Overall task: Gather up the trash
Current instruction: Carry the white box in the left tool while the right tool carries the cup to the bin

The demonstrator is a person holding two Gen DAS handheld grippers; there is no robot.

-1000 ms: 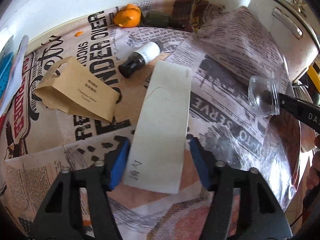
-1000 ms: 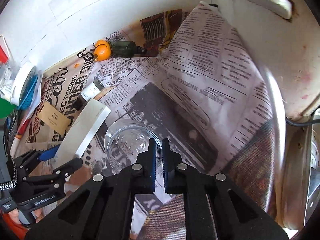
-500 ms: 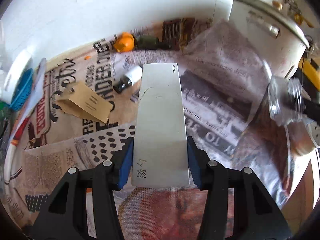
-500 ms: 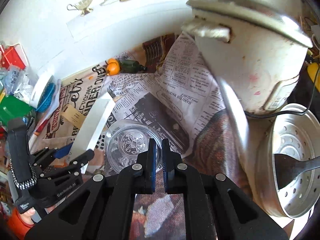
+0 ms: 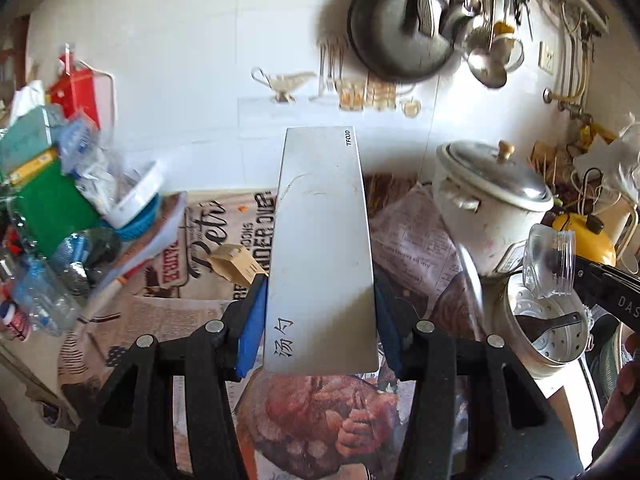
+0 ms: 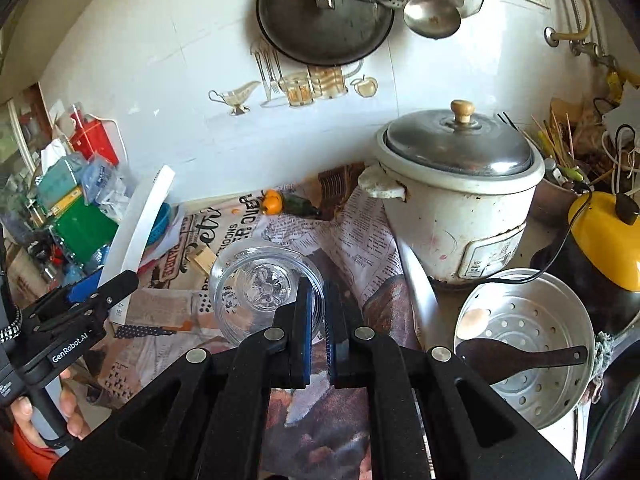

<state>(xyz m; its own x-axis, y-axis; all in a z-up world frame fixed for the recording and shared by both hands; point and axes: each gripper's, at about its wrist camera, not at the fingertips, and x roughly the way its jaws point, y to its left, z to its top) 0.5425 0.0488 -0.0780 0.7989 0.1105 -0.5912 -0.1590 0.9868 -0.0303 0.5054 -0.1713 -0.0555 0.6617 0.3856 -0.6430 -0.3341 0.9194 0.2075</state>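
The left gripper (image 5: pixel 320 316) is clamped on a long white box (image 5: pixel 322 248) at centre frame, the right gripper (image 6: pixel 318 320) pinches a clear jar (image 6: pixel 260 288), and a rice cooker (image 6: pixel 456 196) crowds the right.

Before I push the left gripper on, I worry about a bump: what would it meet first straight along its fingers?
The left gripper is shut on the white box, whose far end leads. Beyond it lies the newspaper-covered counter, then the tiled wall; depth is unclear.

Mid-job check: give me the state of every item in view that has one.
left hand-held gripper: shut on the white box
white box: held, lifted
right hand-held gripper: shut on the clear jar's rim
clear jar: held, empty
rice cooker: lid on
steamer tray: holds a dark spoon
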